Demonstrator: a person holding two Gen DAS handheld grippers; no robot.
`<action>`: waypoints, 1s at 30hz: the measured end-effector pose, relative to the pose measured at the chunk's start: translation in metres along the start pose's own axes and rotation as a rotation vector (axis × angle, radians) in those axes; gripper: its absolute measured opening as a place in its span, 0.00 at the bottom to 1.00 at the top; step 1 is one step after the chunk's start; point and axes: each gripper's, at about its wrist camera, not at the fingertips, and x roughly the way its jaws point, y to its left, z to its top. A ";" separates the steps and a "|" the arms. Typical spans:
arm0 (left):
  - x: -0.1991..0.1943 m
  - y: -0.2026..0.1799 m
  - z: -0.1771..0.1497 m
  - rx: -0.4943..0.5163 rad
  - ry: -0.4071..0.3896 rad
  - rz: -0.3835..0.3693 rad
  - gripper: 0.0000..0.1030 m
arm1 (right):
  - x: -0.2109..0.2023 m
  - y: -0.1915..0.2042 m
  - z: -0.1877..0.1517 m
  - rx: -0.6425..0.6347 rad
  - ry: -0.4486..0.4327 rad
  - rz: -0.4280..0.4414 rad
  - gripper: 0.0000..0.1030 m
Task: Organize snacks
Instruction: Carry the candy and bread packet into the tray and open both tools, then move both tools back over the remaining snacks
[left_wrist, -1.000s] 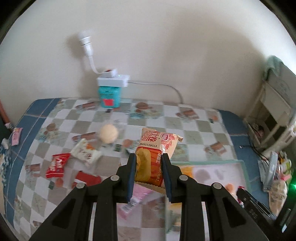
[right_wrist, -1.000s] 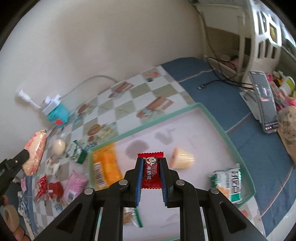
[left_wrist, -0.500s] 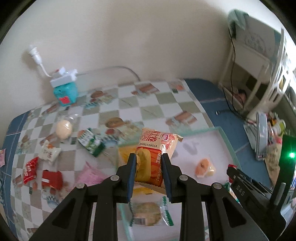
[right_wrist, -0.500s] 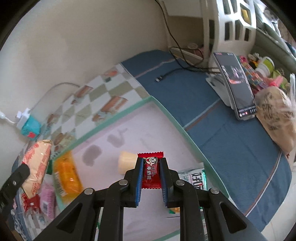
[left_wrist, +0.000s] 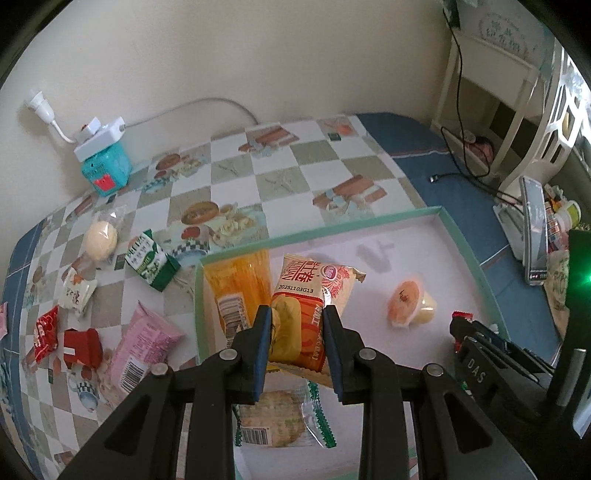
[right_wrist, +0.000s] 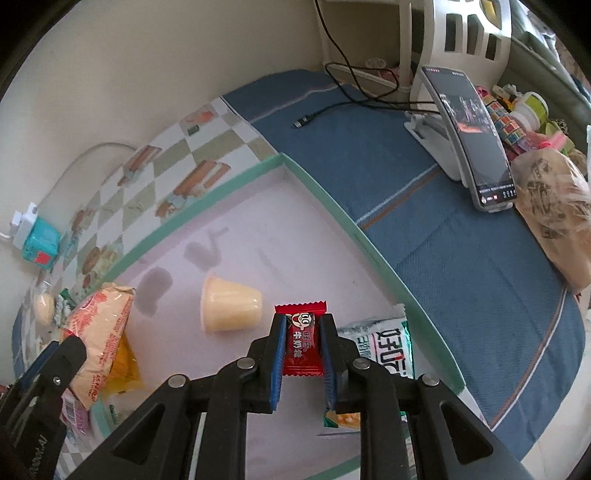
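Holding both loads above the green-rimmed white tray (left_wrist: 466, 246), I have my left gripper (left_wrist: 297, 345) clamped on the orange-and-cream plastic snack bag (left_wrist: 314, 295), long axis pointing away along the fingers, stamped "20251103G13", near the tray's left edge. My right gripper (right_wrist: 303, 354) pinches a small red foil candy (right_wrist: 302, 341), upright, above the right edge beside the white-and-green packet (right_wrist: 384, 347).

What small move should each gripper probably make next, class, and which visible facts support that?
Probably lower and open. The left gripper is shut on the orange snack pack and the right gripper on the red candy; both hang over the green-rimmed tray, which already holds a jelly cup.
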 end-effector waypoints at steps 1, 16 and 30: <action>0.002 0.000 0.000 -0.005 0.008 -0.004 0.29 | 0.001 0.000 0.000 0.000 0.002 0.000 0.21; -0.006 0.056 0.008 -0.180 0.047 0.065 0.79 | -0.012 -0.003 0.005 0.021 -0.019 0.036 0.91; -0.027 0.170 -0.010 -0.547 0.033 0.166 0.91 | -0.039 0.041 0.004 -0.072 -0.069 0.104 1.00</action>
